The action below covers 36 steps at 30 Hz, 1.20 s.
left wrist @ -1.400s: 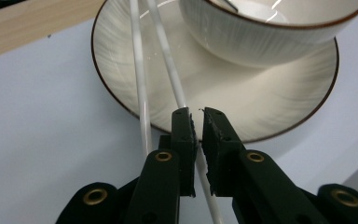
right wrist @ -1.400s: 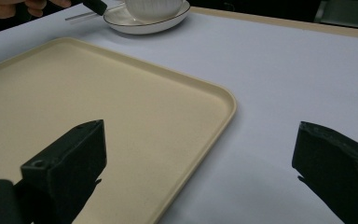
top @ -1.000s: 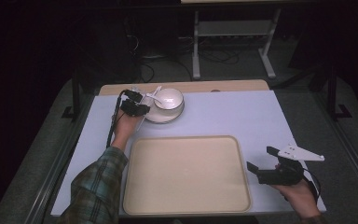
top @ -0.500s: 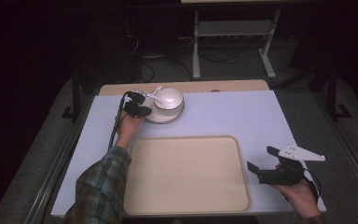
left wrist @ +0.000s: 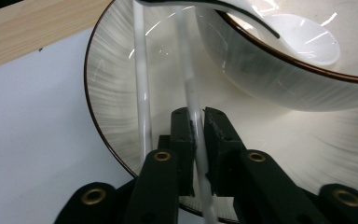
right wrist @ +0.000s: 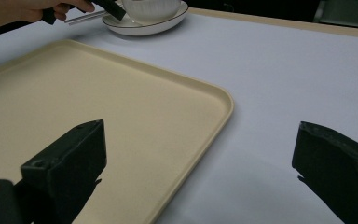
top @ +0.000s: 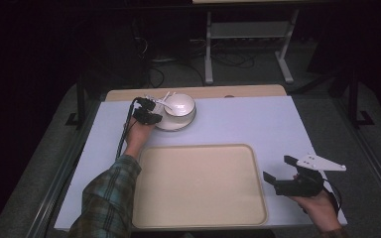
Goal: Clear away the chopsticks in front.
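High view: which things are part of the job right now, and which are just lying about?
In play: left gripper, shut on one white chopstick; second chopstick; plate; bowl; spoon.
Idle: tray; right gripper, open; metal stand.

Right tool (right wrist: 200,163) gapes wide over the beige tray's (right wrist: 121,107) corner; bowl (right wrist: 151,7) on plate (right wrist: 144,23) far off

Overhead light falls on the pale surface (top: 248,124) while the room behind it is nearly black. Ahead of the left claw (left wrist: 196,135), bright streaks of glare cross the glossy plate (left wrist: 116,70) and bowl (left wrist: 284,70). The right claw (right wrist: 200,154) looks soft and out of focus, with faint shadows beneath it.
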{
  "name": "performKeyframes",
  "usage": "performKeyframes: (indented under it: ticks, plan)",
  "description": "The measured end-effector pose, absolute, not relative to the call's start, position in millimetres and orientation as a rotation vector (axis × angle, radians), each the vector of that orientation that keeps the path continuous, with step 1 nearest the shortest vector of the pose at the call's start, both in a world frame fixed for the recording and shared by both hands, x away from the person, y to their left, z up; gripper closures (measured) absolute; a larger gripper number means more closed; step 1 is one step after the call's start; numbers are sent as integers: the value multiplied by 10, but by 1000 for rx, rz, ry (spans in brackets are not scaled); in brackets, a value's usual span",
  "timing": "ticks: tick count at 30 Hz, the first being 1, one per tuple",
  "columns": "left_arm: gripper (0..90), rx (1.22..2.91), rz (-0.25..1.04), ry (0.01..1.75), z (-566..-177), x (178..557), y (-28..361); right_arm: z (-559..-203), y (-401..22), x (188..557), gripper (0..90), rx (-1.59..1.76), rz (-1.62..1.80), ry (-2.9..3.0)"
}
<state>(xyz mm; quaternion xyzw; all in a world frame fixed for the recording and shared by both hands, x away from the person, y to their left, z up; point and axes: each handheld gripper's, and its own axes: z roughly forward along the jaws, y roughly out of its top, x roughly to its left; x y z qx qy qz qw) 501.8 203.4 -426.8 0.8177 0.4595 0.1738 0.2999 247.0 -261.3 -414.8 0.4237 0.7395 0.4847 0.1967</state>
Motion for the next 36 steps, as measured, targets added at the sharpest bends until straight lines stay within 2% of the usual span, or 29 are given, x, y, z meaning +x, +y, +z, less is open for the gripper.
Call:
performKeyframes:
  ticks: [16,36]
  plan:
    - [849,2125,460,1268,-4216,5009,2057,-4149,-2613,2475,23,1187,1358,2072]
    - [850,2111,470,1298,-4018,4879,2304,-4139,-2563,2519,23,1165,1371,2085]
